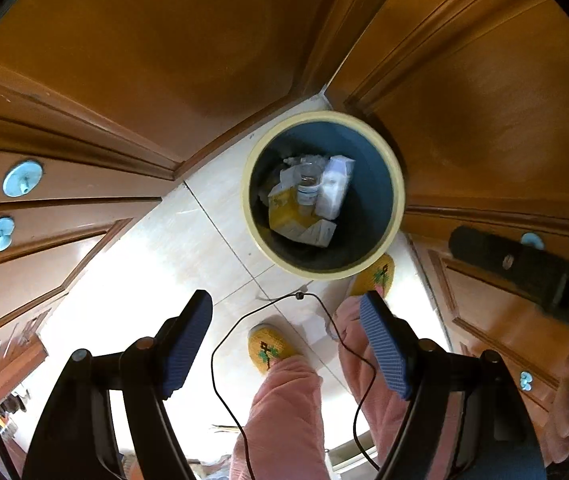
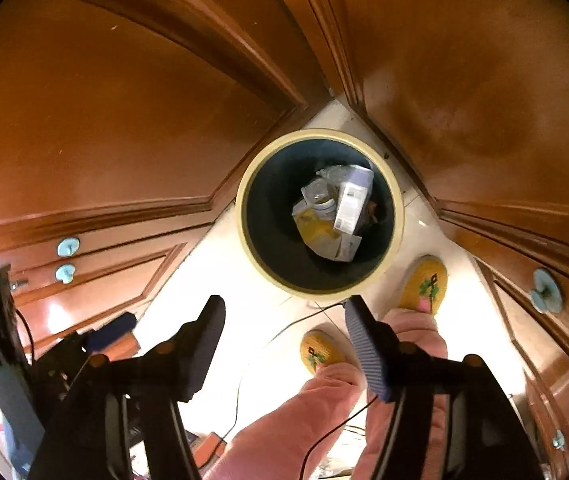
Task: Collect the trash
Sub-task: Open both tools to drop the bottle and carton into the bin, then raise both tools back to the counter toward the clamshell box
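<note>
Both gripper (image 1: 286,344) (image 2: 284,344) units above waste bin (image 1: 392,216) on tiled floor; fingers spread wide, empty. Trash inside bin: light, crushable cartons (image 1: 284,212), small rigid bottle (image 1: 307,188), probably slippery. Grip cartons across flat faces, bottle around body.

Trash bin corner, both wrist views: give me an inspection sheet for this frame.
Surface: pale tiled floor, bare where visible.
Job's things: round bin with cream rim and dark inside, upright in the corner; it holds a yellow carton, a white box and a clear jar.
Clutter: nothing seen on the floor near the bin.
Grippers: left gripper and right gripper both open, empty, above the floor short of the bin.
Cables: thin black cable loops between the left fingers.
Surroundings: wooden cabinets with blue knobs; person's yellow slippers.
</note>
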Demonstrator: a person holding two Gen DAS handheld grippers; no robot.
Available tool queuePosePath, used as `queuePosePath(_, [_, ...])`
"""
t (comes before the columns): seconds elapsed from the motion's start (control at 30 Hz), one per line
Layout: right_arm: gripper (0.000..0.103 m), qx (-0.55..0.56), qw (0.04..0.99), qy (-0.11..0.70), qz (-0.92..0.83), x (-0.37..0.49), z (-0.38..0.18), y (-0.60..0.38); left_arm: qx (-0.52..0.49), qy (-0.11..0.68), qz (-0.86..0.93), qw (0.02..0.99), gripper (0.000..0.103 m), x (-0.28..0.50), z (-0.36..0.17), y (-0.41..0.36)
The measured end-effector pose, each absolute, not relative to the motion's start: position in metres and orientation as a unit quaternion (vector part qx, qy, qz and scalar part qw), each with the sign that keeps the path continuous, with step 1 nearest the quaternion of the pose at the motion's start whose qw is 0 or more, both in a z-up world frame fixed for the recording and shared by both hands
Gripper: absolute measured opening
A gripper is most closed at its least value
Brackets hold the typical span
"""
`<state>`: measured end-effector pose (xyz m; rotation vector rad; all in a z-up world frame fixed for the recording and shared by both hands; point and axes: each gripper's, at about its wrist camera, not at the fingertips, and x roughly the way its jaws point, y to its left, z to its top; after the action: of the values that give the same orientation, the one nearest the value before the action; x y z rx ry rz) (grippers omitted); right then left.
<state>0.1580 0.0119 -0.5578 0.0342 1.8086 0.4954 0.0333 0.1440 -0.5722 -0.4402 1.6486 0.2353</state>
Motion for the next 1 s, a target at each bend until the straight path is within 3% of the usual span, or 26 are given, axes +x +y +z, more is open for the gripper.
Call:
queuePosePath(0.43, [0.063,-0.019,0.633,0.739,0.23,0.136,-0.456,-0.014,-0.174,0.697,0.082,0.69,0.075,0.036,-0.487,0.125])
queuePosePath(1.0, [0.062,0.004,0.736,0.647,0.198,0.099,-0.266,-0.09,-0.082,0.632,-0.027,0.77,0.076,0.051,-0.312,0.053])
